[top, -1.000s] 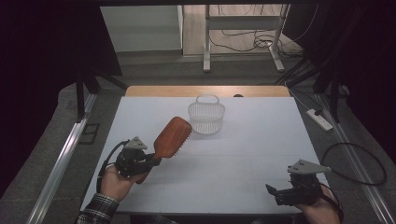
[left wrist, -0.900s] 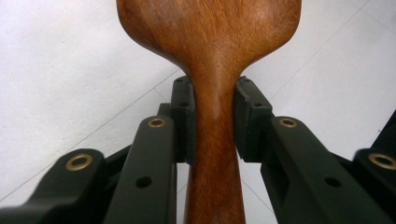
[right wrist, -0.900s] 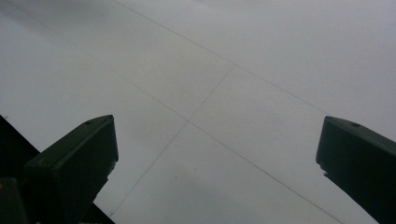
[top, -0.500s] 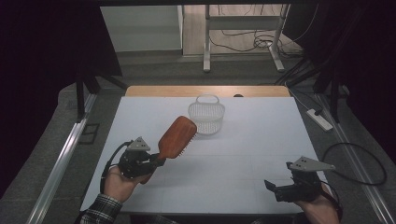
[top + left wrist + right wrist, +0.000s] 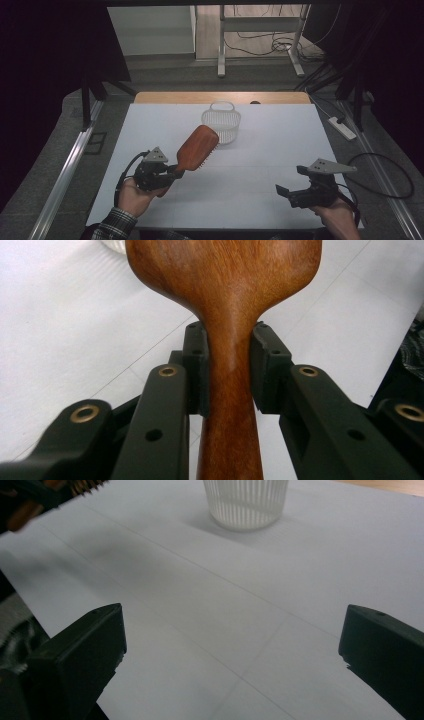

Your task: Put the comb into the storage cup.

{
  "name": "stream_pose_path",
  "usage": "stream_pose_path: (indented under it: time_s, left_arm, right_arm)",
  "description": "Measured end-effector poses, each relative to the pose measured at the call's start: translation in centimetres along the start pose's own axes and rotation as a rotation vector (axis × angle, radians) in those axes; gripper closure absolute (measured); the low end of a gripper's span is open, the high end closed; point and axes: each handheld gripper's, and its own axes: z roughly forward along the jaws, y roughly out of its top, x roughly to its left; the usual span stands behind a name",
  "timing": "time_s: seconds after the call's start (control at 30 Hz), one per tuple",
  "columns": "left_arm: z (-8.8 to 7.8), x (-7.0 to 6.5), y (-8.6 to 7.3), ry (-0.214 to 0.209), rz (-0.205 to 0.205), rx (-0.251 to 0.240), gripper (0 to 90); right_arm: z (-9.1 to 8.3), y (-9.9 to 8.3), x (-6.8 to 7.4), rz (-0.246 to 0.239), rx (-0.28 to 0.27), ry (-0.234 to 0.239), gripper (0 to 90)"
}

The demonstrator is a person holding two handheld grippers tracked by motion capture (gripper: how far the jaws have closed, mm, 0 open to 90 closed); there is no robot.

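Note:
A brown wooden hairbrush [image 5: 197, 147] is held up over the left half of the white table [image 5: 280, 145], its head tilted toward a white slatted basket [image 5: 221, 121]. My left gripper [image 5: 172, 171] is shut on the brush's handle; in the left gripper view both pads [image 5: 199, 365] press the narrow neck of the hairbrush [image 5: 225, 285]. My right gripper [image 5: 290, 184] hovers low near the front right of the table, jaws wide apart with nothing between them. Ahead of it in the right gripper view stands the basket [image 5: 246, 502].
The basket stands at the back middle of the table, near a wooden strip [image 5: 220, 97] along the far edge. A metal rail [image 5: 65, 175] runs along the left side. A power strip [image 5: 341, 127] and cables lie on the floor to the right.
The left gripper and the brush have drifted slightly toward the table's middle and the basket. The right gripper has shifted a little to the left.

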Motion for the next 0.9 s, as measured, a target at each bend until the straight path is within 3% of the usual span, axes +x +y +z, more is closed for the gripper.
stream_pose_path:
  time_s: [0.6,0.9]
  left_arm:
    - [1.1,-1.3,1.6,-0.032,0.031,-0.031,72.2]
    - [1.9,-2.1,2.4,-0.057,0.049,-0.032,72.1]
  right_arm:
    - [2.8,2.9,0.7,0.042,-0.028,0.096,0.0]
    - [4.3,4.0,1.3,0.057,-0.005,0.132,0.0]
